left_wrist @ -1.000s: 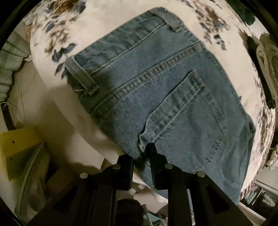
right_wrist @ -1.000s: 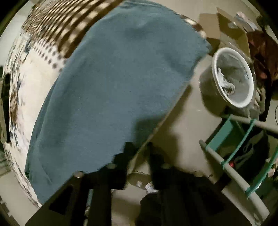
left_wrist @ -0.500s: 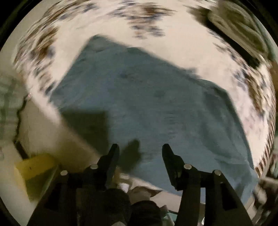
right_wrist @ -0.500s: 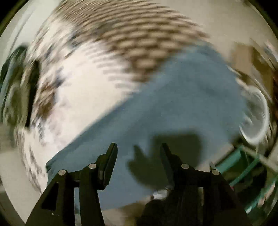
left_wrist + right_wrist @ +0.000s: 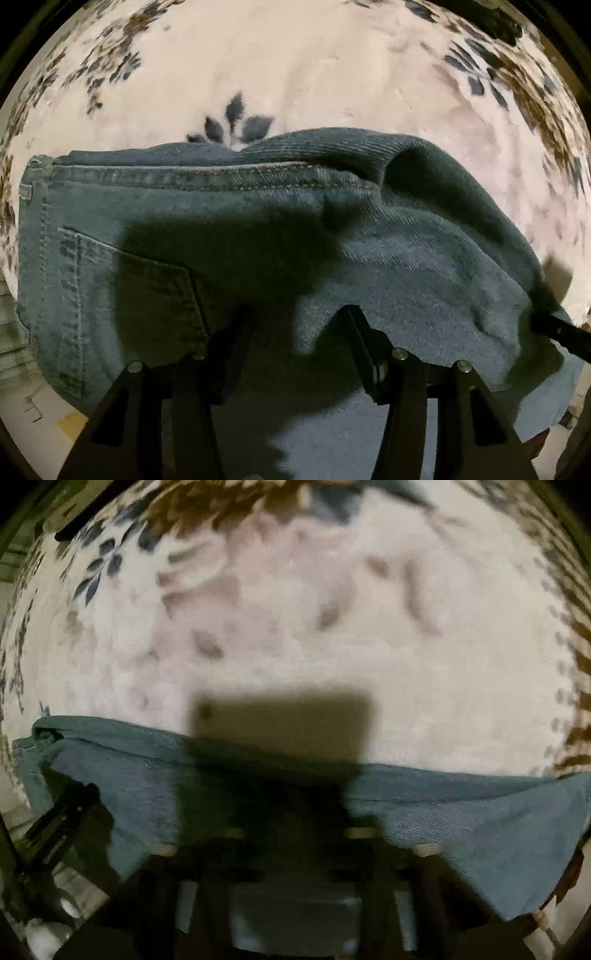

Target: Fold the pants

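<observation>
Blue denim pants lie folded on a white floral blanket, waistband and back pocket at the left of the left wrist view, a raised fold at the right. My left gripper is open, its fingers spread low over the denim with nothing between them. In the right wrist view the pants fill the lower part. My right gripper is open, blurred and in shadow, low over the denim. The other gripper's black finger shows at the edge of each view.
The white blanket with blue and brown leaf print spreads beyond the pants in both views. The bed's edge and floor show at the lower left of the left wrist view.
Both grippers opened, letting go of the denim, and swung round to face the pants from the near edge, low over the fabric. The pants now lie flat with a fold at the right.
</observation>
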Demonstrator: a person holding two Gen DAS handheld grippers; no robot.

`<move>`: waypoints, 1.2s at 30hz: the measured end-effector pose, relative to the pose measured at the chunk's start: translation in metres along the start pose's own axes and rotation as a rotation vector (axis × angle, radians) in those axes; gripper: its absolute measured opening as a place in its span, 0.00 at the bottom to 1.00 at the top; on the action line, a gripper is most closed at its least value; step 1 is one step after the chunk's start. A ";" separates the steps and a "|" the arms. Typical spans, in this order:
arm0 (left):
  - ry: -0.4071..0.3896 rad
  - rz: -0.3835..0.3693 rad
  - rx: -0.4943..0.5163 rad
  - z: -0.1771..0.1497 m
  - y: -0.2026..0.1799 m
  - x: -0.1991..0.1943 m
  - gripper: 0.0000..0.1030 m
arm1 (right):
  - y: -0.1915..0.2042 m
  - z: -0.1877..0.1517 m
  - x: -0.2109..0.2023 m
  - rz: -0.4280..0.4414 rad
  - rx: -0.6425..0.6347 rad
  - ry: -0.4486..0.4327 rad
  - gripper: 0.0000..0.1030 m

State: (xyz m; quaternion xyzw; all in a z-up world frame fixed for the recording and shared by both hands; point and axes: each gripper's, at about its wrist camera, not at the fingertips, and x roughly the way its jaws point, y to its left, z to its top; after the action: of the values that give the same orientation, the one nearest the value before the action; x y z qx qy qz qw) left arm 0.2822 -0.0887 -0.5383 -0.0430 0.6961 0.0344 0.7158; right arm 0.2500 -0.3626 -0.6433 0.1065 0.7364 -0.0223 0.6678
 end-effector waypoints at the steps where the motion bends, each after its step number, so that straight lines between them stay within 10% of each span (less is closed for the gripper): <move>1: -0.003 0.001 0.004 0.000 -0.001 0.000 0.48 | -0.003 -0.004 -0.004 0.002 0.014 -0.025 0.06; 9: -0.019 -0.013 -0.054 -0.026 0.005 -0.012 0.48 | -0.012 -0.027 -0.080 -0.037 0.054 -0.356 0.00; 13: -0.007 -0.007 -0.073 -0.020 0.007 -0.010 0.48 | -0.032 -0.018 -0.054 0.134 0.152 -0.203 0.01; 18: -0.032 -0.018 -0.052 -0.009 0.007 -0.022 0.49 | -0.066 -0.039 -0.071 0.157 0.186 -0.227 0.47; 29: -0.029 -0.018 -0.058 -0.014 -0.026 -0.049 0.50 | -0.304 -0.145 -0.081 -0.057 0.767 -0.288 0.61; 36: 0.031 -0.095 0.028 -0.054 -0.099 -0.056 0.50 | -0.417 -0.256 -0.060 0.256 1.203 -0.300 0.61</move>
State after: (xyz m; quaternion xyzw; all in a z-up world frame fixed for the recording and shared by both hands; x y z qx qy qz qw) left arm 0.2374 -0.1921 -0.4821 -0.0664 0.7047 -0.0099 0.7063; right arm -0.0729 -0.7326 -0.6020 0.5462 0.4750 -0.3670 0.5843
